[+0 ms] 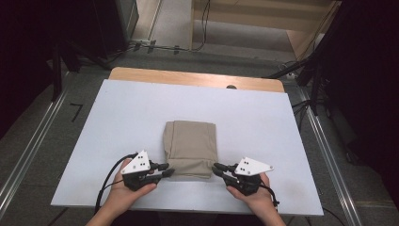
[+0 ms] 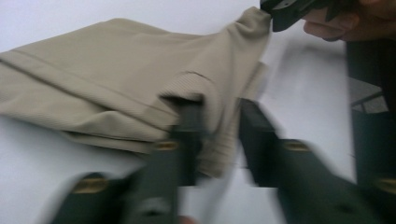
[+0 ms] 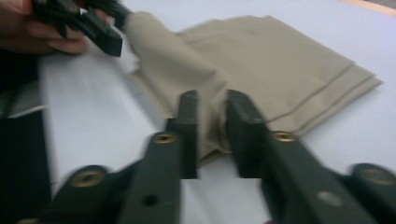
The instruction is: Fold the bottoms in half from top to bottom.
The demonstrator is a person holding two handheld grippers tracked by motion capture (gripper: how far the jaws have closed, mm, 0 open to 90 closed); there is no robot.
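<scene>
1. Item: a folded rectangular beige cloth [image 1: 190, 148] lies flat on the white table top [image 1: 141, 108], near the table's middle and towards its 6 o'clock edge
2. Axis: in the high view the long axis of the cloth runs 12 to 6 o'clock, and its near short edge faces the person
3. Left gripper [image 1: 165, 169]: stands at the near 7 o'clock corner, with the cloth at 3 o'clock from its tips. In the left gripper view its jaws are apart, the corner flap lies between them, and a clear gap shows on one side. Judged not clamped
4. Right gripper [image 1: 217, 168]: stands at the near 5 o'clock corner, with the cloth at 9 o'clock from its tips. In the right gripper view the fabric fills the space between its jaws. Whether the pads press on it cannot be told
5. Judgement: both hands are equally near, so the coming move turns on the near edge between the two corners
</scene>
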